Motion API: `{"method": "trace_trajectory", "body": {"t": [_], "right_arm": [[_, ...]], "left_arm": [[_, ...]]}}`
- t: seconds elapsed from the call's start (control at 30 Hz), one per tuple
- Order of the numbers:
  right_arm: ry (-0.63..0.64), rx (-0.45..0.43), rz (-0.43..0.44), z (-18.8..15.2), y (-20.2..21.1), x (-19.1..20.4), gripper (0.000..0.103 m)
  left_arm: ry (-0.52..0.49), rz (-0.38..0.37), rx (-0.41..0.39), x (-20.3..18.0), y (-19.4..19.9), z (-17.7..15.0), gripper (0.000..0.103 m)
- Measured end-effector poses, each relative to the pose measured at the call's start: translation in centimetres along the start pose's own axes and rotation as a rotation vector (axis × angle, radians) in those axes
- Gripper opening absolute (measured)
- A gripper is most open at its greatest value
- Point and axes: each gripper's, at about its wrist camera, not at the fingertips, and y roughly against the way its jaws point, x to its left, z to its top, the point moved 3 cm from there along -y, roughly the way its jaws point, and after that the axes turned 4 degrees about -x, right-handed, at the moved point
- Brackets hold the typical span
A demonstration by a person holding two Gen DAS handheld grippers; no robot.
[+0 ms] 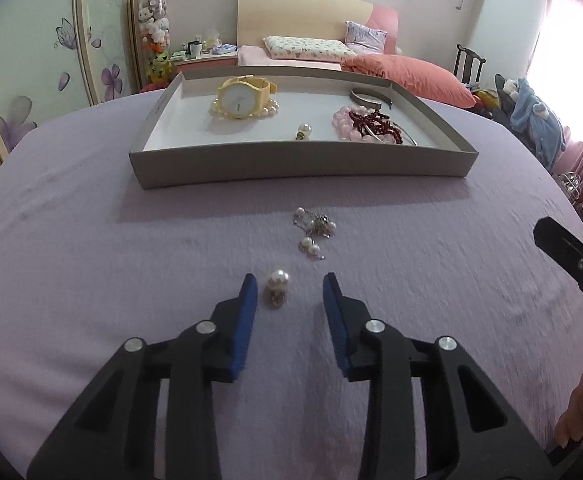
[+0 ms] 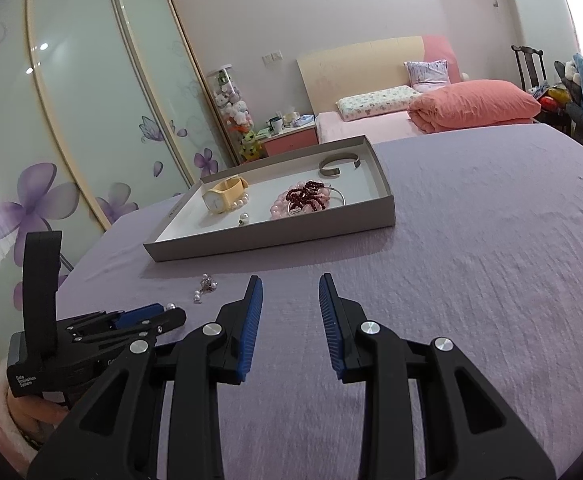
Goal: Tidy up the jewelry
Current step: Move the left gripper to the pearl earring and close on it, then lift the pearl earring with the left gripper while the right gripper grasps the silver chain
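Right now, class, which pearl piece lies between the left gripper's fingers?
The single pearl earring, beside the left gripper's left finger. The pearl cluster lies further ahead; another pearl earring sits in the tray.

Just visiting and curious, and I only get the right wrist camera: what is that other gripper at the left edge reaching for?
Observer: A pearl earring lies on the purple cloth between the left gripper fingers; neither pad presses it.
Operator: Is it centred in there?
Observer: No. It sits close to the finger on the picture's left, with a wide gap on the other side.
Operator: Only a pearl?
Observer: A small metal piece shows just below it.
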Motion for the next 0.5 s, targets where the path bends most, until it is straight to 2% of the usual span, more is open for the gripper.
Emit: {"method": "trace_trajectory", "body": {"t": [0.23,0.5], "right_arm": [[-0.006,0.005,0.004,0.2,-0.1,0.0,0.031],[0.011,0.017,0.029,0.3,-0.7,1.5,0.031]], "left_arm": [[-0.009,0.012,0.004,-0.4,-0.4,0.3,0.015],[0.004,0.018,-0.001,0.1,-0.3,0.5,0.014]]}}
